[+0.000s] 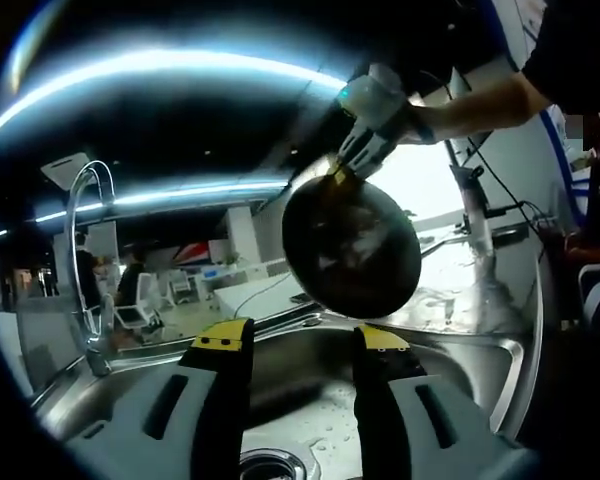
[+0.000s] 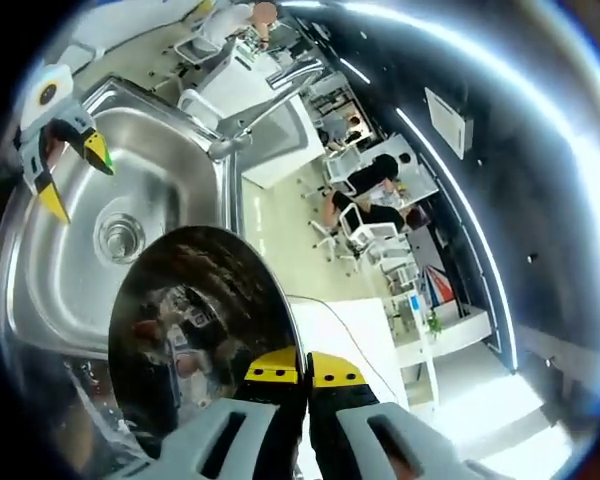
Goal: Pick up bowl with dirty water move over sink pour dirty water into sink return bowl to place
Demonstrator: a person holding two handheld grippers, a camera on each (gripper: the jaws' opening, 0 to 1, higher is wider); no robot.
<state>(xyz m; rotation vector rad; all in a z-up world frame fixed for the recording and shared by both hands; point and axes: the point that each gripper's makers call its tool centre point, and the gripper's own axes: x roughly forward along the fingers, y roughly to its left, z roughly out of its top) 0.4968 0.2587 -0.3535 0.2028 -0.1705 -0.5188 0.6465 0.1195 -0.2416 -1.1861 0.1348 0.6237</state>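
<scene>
- Right tongs (image 2: pixel 292 372) clenched on the rim of the bowl (image 2: pixel 202 325); jaws nearly touching w/ the edge pinched between them. I've got the bowl tipped hard over.
- Left tongs (image 1: pixel 300 340) released, jaws apart, nothing between them; they hang low over the sink (image 1: pixel 480 360), pointing at the basin.
- From the left gripper view, bowl (image 1: pixel 352 243) sits up & ahead of my left tongs, above the basin, held by the right tongs (image 1: pixel 340 172) from its upper edge.
- Key relation: bowl is over the sink (image 2: pixel 170 150), mouth turned toward the basin, drain (image 2: pixel 120 238) just beyond its lip. Right tongs are the ones on it; left tongs (image 2: pixel 68 172) stay well apart, across the basin.
- Faucet (image 1: pixel 85 215) stands off to the side, clear of the bowl.
- My read: pour stage. Can't tell if water is left inside, the interior is all reflections.
- Next I'd level the bowl, then take it back to the bench; thin rim grip could slip.
</scene>
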